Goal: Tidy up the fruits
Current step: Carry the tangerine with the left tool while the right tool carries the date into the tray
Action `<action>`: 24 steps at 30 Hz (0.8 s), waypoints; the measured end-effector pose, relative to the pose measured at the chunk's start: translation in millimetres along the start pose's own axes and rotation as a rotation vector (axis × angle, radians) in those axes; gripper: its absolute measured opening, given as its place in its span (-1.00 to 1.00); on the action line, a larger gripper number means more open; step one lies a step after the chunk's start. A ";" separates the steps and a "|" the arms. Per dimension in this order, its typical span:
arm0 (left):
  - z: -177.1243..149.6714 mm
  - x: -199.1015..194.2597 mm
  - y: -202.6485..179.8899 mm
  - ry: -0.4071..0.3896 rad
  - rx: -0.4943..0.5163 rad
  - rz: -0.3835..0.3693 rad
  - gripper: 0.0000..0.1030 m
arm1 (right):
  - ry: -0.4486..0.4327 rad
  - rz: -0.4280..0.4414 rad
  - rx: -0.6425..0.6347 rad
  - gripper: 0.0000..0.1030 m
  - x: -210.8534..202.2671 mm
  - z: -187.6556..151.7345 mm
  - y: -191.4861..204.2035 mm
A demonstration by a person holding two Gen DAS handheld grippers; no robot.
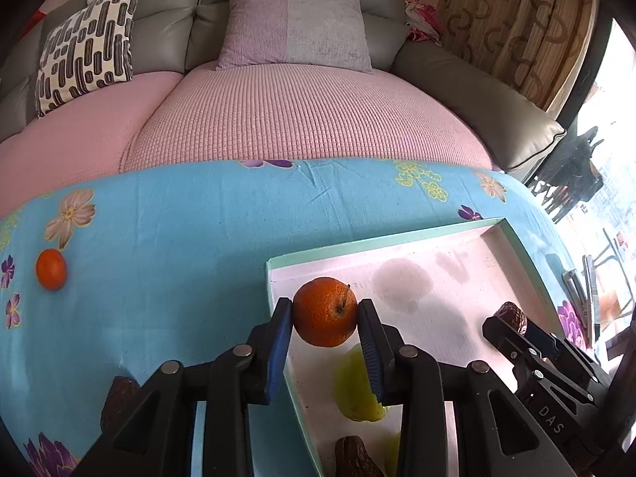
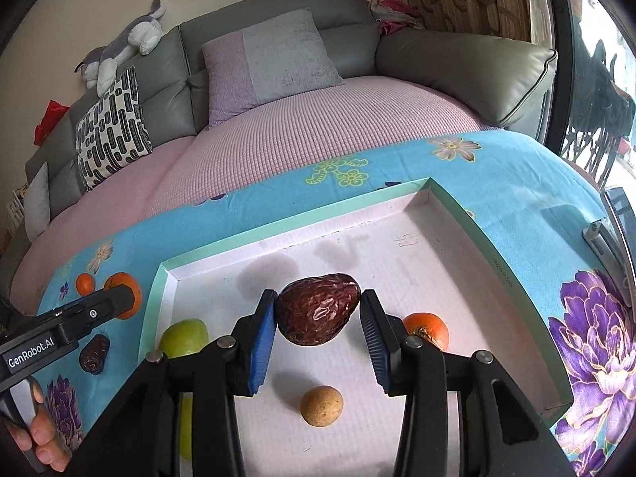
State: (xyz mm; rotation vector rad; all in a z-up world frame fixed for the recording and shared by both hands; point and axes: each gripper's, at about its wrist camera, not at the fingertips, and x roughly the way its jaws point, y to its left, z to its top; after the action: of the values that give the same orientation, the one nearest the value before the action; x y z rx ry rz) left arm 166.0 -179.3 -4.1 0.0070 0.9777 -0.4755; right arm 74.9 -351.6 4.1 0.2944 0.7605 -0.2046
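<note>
My left gripper point(image 1: 325, 310) is shut on an orange point(image 1: 324, 312), held over the left corner of the mint-rimmed white tray point(image 1: 381, 241). In the right wrist view my right gripper point(image 2: 318, 302) is shut on a dark brown wrinkled fruit point(image 2: 318, 310) above the middle of the tray point(image 2: 278, 232). Inside the tray lie a green fruit point(image 2: 185, 338), an orange point(image 2: 431, 328) and a tan round fruit point(image 2: 321, 405). On the blue flowered cloth left of the tray are a small orange point(image 1: 51, 269) and a brown fruit point(image 2: 94, 353).
A grey sofa with a pink cover point(image 1: 302, 119) and cushions stands just behind the table. Metal clips point(image 2: 608, 238) lie at the table's right edge by the window. A person's hand point(image 2: 39, 445) grips the left tool at the lower left.
</note>
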 end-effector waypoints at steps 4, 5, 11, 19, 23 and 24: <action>-2.3 14.7 -6.4 0.033 0.017 0.010 -0.31 | 0.032 -0.004 0.002 -0.14 12.4 -3.5 -4.8; -3.1 17.9 -8.0 0.038 0.019 0.014 -0.31 | 0.038 -0.010 0.000 -0.14 14.7 -4.3 -5.2; -6.9 33.6 -14.7 0.063 0.029 0.022 -0.31 | 0.061 -0.029 -0.024 -0.14 23.0 -9.5 -3.8; -5.3 34.9 -15.5 0.070 0.022 0.032 -0.29 | 0.082 -0.050 -0.060 -0.14 29.9 -13.4 1.3; -4.8 35.3 -16.1 0.074 0.017 0.038 -0.29 | 0.093 -0.057 -0.065 -0.14 32.0 -14.6 1.2; -4.7 35.5 -16.1 0.076 0.015 0.038 -0.29 | 0.094 -0.056 -0.064 -0.14 32.0 -14.6 0.9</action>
State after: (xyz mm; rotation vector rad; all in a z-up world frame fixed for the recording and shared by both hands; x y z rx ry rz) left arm 172.5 -206.4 -31.8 0.0572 1.0466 -0.4503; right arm 88.3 -348.3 -28.2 0.2231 0.8678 -0.2195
